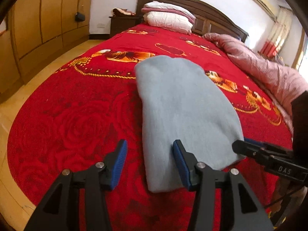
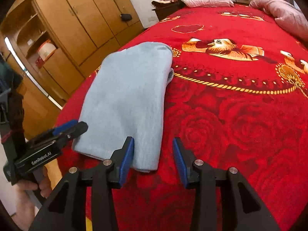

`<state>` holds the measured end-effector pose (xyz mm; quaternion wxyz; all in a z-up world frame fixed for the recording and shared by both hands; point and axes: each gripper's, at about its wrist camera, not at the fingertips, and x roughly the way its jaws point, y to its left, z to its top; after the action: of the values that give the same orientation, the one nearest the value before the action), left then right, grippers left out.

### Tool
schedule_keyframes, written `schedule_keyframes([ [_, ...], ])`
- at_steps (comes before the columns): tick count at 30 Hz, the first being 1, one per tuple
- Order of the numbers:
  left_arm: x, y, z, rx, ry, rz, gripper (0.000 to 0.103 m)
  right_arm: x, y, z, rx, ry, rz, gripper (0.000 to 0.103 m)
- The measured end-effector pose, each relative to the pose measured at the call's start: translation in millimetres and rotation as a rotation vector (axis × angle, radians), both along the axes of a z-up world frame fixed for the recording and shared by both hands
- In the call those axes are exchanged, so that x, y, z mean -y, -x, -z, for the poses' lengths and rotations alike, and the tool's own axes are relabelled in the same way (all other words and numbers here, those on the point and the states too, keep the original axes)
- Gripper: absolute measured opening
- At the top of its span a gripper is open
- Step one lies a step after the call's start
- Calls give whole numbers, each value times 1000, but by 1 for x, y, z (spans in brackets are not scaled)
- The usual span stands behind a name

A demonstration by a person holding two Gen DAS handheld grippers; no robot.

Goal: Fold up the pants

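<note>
1. The pants (image 1: 184,111) lie as one pale blue bundle, already doubled over, on the red bed cover (image 1: 77,119). They occupy the centre of the left wrist view and the centre-left of the right wrist view.
2. Left tongs (image 1: 150,163): jaws apart, nothing clamped. The near left corner of the bundle sits between them, lower centre of frame; the right pad looks to rest on the cloth.
3. Right tongs (image 2: 153,160): jaws apart, nothing clamped, set over the bundle's near right corner, lower centre of frame.
4. Judgement: one pair of tongs at each near corner suggests a paired grip, so the near edge can be carried evenly for a further fold.
5. Count: one pair of pants, two tongs, pillows (image 1: 169,16) stacked at upper centre (number unclear), one pink quilt (image 1: 265,71) at right.
</note>
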<state>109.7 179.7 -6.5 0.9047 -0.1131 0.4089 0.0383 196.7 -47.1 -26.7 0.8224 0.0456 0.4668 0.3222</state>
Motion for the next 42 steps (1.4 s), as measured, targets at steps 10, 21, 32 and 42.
schedule_keyframes([
  [10,27,37,-17,-8,-10,-34,86,15,30,-24,63,46,18,57],
  [21,41,29,11,-142,11,-75,95,23,48,-4,79,154,53,66],
  [32,43,25,27,-187,-11,-87,97,14,51,13,102,205,49,78],
  [42,43,24,30,-186,-7,-75,100,11,54,15,120,229,44,79],
])
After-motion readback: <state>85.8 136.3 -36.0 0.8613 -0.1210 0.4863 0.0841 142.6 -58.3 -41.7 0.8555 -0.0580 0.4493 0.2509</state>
